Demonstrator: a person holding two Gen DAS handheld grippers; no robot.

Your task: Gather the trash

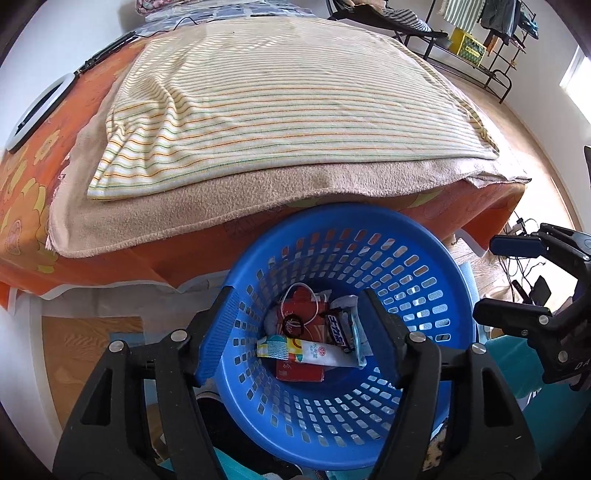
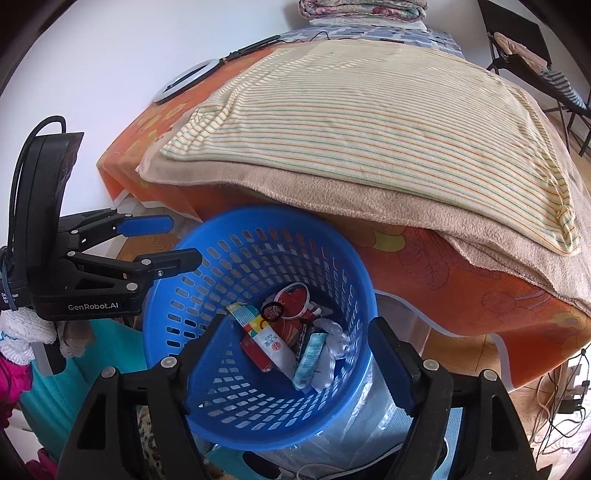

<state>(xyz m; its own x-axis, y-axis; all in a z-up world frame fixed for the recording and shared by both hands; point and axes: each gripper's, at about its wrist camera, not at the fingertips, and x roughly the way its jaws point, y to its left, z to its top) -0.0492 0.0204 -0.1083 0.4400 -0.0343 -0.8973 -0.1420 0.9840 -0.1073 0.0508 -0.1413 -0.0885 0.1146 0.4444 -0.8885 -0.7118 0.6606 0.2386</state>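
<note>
Collected trash at the bottom of a blue perforated basket: a red carton lying flat, a long white sachet with a teal-and-orange end across it, a black hair tie and a thin white loop on top, a dark wrapper with block lettering to one side, a pale blue packet and crumpled white plastic alongside. Basket tilted, mouth toward both cameras, set just below the edge of a bed draped in an orange floral sheet, with a beige blanket and a striped yellow cloth spread over it. Left gripper hovering over the basket mouth, blue-padded jaws spread wide, nothing between them. Right gripper likewise poised above the rim, jaws parted and empty. White ring light flat on the far corner of the bed, folded quilts beyond, black metal rack hung with clothes against the far wall.
</note>
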